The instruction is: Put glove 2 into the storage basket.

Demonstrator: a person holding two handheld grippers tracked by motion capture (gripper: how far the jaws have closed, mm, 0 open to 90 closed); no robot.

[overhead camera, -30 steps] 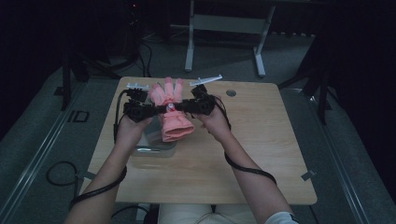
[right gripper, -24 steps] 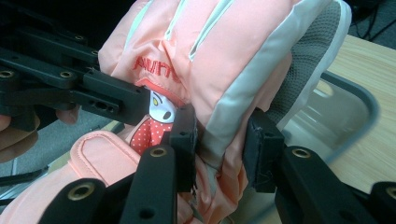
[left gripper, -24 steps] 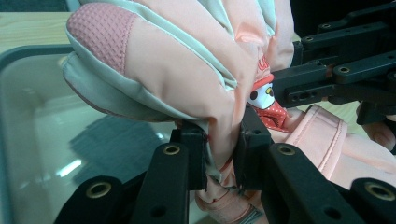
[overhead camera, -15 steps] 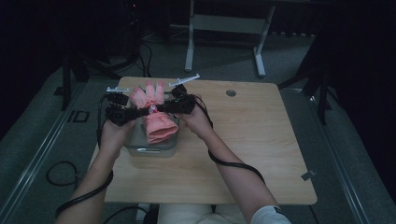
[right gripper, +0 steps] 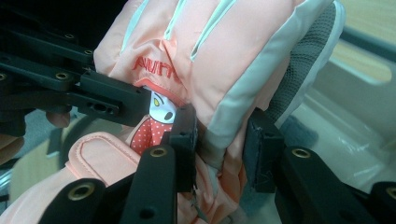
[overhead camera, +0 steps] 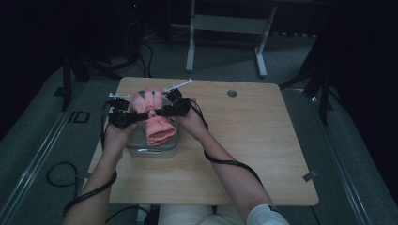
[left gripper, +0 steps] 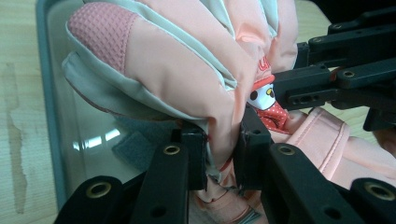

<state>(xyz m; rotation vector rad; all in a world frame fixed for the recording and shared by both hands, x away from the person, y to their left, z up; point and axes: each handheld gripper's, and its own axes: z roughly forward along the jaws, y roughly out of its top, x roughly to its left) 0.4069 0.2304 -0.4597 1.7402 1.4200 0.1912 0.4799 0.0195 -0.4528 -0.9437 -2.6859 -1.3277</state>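
Pink padded glove (overhead camera: 154, 117) hangs right over the clear plastic bin (overhead camera: 152, 149) on the table (overhead camera: 263, 140) — long axis running away from the person, fingers far, cuff near. Left claw (left gripper: 223, 149) and right claw (right gripper: 223, 140) each clamp a side at the wrist, so it just goes straight down. Puffy fabric, grey mesh palm.
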